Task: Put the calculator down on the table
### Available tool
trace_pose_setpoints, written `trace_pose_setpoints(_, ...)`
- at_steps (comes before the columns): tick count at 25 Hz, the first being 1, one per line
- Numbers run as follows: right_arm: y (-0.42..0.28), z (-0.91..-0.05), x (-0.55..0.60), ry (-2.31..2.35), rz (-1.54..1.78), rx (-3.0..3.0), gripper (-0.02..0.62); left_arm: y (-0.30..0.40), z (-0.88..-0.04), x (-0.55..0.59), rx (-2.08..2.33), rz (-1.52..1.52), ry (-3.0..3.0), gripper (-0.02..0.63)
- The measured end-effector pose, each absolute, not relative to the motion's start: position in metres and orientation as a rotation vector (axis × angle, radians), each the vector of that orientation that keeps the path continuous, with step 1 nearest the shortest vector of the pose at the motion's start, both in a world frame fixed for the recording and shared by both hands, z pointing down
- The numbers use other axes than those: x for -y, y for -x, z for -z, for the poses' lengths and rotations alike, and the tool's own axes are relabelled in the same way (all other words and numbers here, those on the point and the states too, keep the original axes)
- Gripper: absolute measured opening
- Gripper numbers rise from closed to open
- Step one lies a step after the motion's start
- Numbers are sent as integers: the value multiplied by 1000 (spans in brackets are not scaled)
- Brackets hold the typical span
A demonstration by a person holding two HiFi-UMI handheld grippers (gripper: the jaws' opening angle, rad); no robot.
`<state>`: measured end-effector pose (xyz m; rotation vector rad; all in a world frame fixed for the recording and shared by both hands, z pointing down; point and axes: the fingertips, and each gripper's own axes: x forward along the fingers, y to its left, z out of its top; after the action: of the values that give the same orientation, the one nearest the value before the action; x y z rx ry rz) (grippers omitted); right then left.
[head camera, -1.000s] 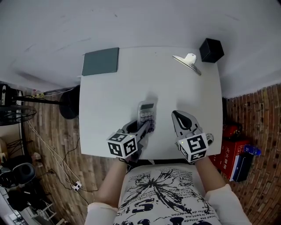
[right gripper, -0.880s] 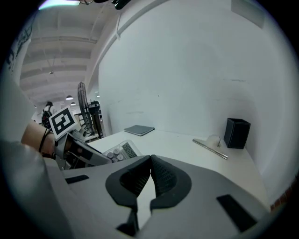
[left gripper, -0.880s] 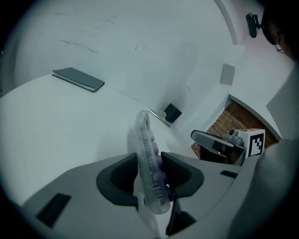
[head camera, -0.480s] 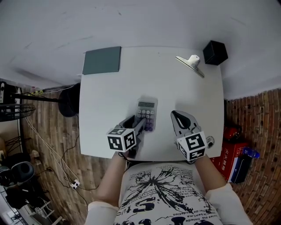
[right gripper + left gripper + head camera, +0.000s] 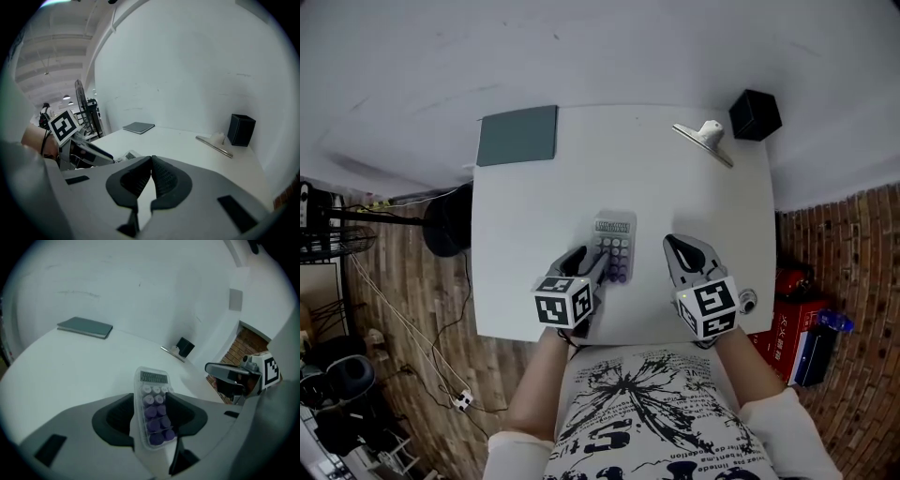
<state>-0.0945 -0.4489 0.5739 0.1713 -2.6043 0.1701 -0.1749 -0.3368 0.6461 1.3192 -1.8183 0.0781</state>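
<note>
Above table (image 5: 675, 197), downward-tilted left tongs (image 5: 592, 261) just opened astride calculator (image 5: 614, 242).

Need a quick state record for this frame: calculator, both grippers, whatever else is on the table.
calculator: flat on the white table, keys up, lower end between the left gripper's jaws
left gripper: jaws apart, just been opening; pads appear off the calculator
right gripper: jaws together, empty, to the calculator's right
other items: dark notebook at far left corner; black box and metal clip at far right corner
task status: calculator looks set down; left gripper not yet withdrawn
</note>
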Motion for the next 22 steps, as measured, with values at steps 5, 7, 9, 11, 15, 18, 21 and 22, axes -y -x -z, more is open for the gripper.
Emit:
trace_pose_setpoints(5,94,-546,436,-213,-139,2628,14,180,-584,340,1940,-187,-1506,192)
trace_pose_setpoints(7,93,-531,430,-236,-134,2649,14,183,-556,338,1984,-199,-1575,175)
trace_pose_setpoints(9,91,-516,422,-251,-135,2678,14,187,-527,334,2030,-201,-1643,155)
trace_pose_setpoints(11,87,-499,414,-268,-124,2712,14,188,-497,327,2080,-205,-1707,129)
trace_pose_setpoints(15,77,-464,397,-312,-50,2790,14,184,-439,305,2190,-210,-1806,55)
trace_pose_setpoints(18,70,-440,387,-348,-23,2841,14,183,-405,288,2256,-172,-1840,25)
trace_pose_setpoints(21,63,-424,382,-385,-60,2861,14,177,-379,274,2288,-180,-1880,18)
trace_pose_setpoints(22,61,-419,381,-395,-72,2869,14,173,-371,271,2299,-187,-1903,15)
